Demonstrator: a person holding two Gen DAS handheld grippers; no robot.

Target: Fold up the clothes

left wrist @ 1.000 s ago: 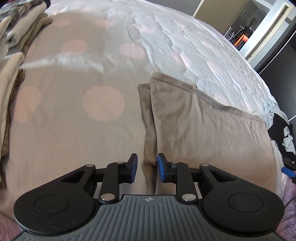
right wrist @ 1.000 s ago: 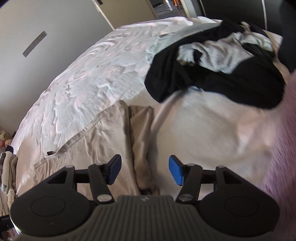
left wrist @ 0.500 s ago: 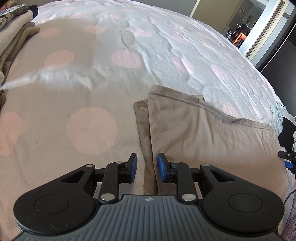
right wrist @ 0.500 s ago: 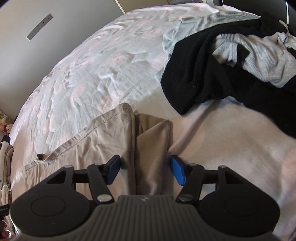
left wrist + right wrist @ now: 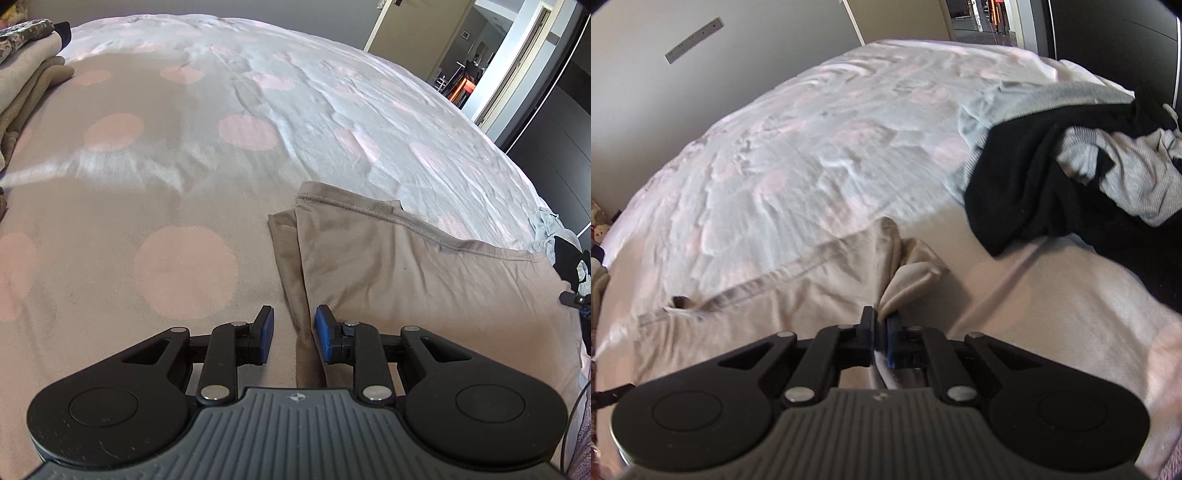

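Tan garment (image 5: 413,280) flat on near part of bed (image 5: 229,155), partly folded; right gripper (image 5: 881,336) fingers clamped on its right edge, cloth bunched there; left gripper (image 5: 291,334) fingers apart, straddling left edge, not yet pinching. Advice: close left on both layers before lifting; raise both ends level, keep hem taut; steer clear of dark clothes pile (image 5: 1071,184) far right.

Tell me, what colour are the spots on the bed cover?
Pale pink spots on the bed cover, seen best from the left wrist view.
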